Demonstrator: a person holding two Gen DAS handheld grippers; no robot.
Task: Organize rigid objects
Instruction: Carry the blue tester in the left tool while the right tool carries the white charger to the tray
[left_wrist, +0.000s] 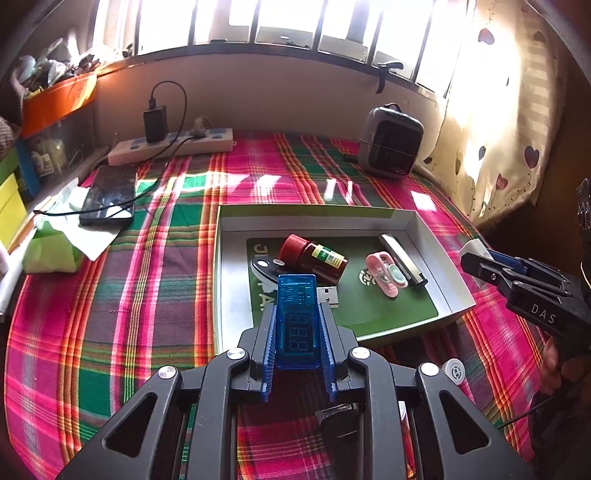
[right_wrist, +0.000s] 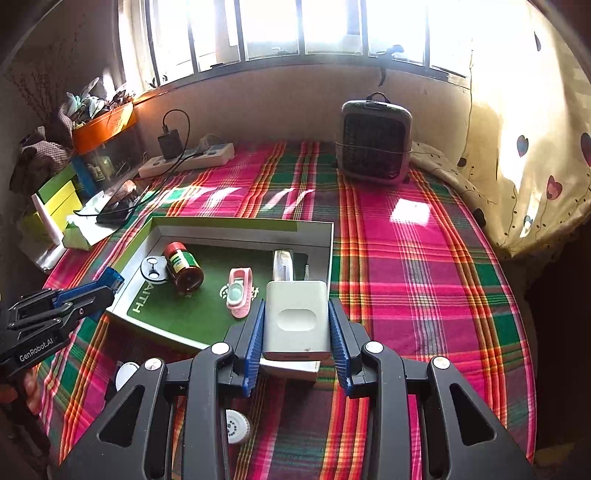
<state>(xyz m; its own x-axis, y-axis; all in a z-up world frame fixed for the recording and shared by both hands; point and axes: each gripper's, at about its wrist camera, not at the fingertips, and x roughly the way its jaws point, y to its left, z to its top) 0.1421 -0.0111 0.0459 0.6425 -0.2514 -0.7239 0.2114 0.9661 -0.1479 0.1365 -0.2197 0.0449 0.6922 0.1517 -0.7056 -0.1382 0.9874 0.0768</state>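
Over the near edge of the open box (left_wrist: 424, 229), the left gripper (left_wrist: 297, 325) carries a blue USB tester (left_wrist: 297, 317), its fingers (left_wrist: 267, 332) closed tight on the tester's two long sides, with the metal plug jutting out to the right. The right gripper (right_wrist: 295, 325) holds a white charger block (right_wrist: 295, 321) in the same way, its fingers (right_wrist: 255, 343) partly closed and pressed flat against the block's sides, above the box's near right corner.

Inside the box, on a green card, lie a brown bottle with a red cap (left_wrist: 314, 254), a pink clip-like item (left_wrist: 386, 273), a silver bar (left_wrist: 402, 258) along the right wall and a dark oval piece (left_wrist: 264, 267) next to the bottle. The free floor appears to be the near left part and the near middle.

To do this step well, I judge each hand should carry its piece forward past the rim, then lower it until it nearly rests on the card before letting go, so nothing bounces or tips. The tester suits the bare near left; the block suits the gap in front of the pink item. The two grippers are near each other, so lowering one at a time would avoid a clash.

Outside the box, a white round cap (right_wrist: 236, 426) lies on the plaid cloth (right_wrist: 424, 277) covering the worktop, not yet collected.
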